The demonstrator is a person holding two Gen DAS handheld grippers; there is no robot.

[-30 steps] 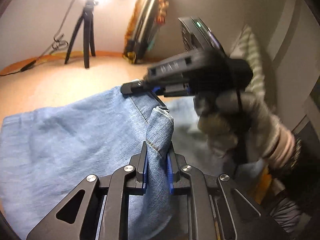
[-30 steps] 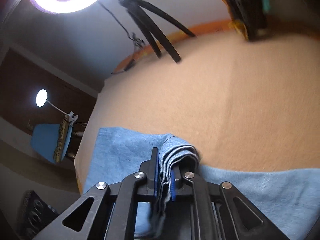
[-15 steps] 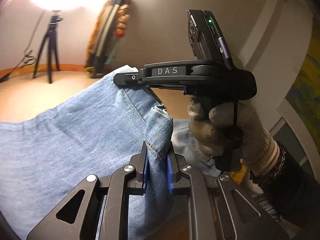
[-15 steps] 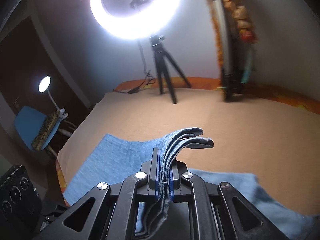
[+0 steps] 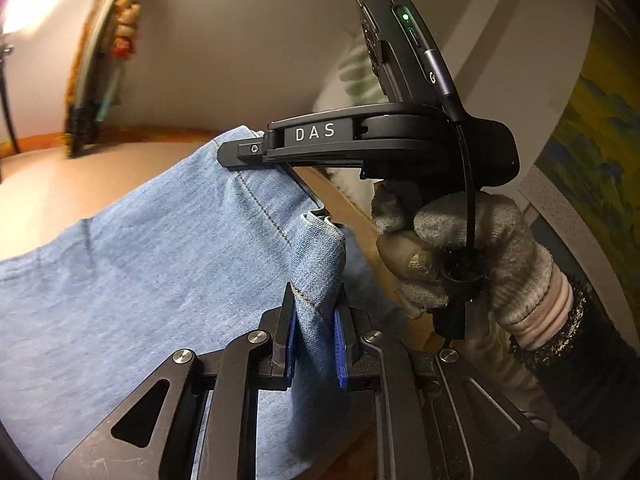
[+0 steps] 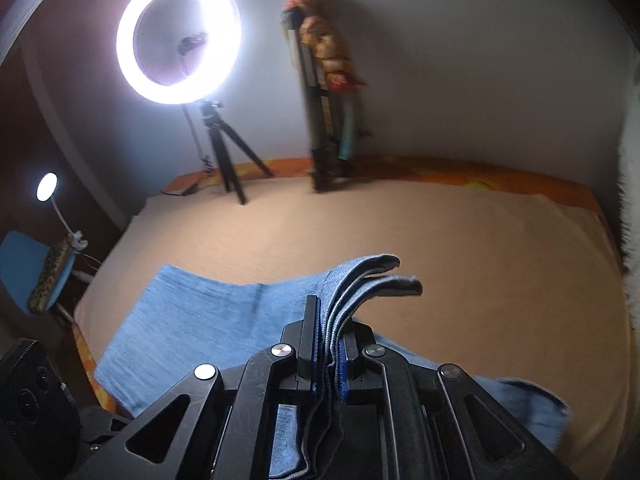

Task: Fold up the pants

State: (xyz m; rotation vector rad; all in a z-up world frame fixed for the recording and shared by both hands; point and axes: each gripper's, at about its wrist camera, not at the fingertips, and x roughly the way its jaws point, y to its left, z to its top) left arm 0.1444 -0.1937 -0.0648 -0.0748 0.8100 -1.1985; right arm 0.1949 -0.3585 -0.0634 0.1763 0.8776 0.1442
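Observation:
Light blue denim pants (image 5: pixel 132 280) hang stretched between both grippers above a tan bed. My left gripper (image 5: pixel 314 340) is shut on a bunched fold of the denim. The right gripper (image 5: pixel 240 152), a black tool marked DAS held by a gloved hand (image 5: pixel 460 256), shows in the left wrist view pinching the far edge of the pants. In the right wrist view my right gripper (image 6: pixel 328 356) is shut on several stacked layers of denim (image 6: pixel 360 284); the rest of the pants (image 6: pixel 192 320) drapes down to the bed.
The tan bed (image 6: pixel 400 232) spreads out ahead. A lit ring light on a tripod (image 6: pixel 180 40) and a tall bundle (image 6: pixel 324 92) against the wall stand at its far edge. A blue chair (image 6: pixel 24 264) and a small lamp (image 6: pixel 47 187) are at left.
Both grippers have risen with the pants held in them, lifting the denim off the bed. The right wrist view has tilted up from the bed toward the wall and ring light.

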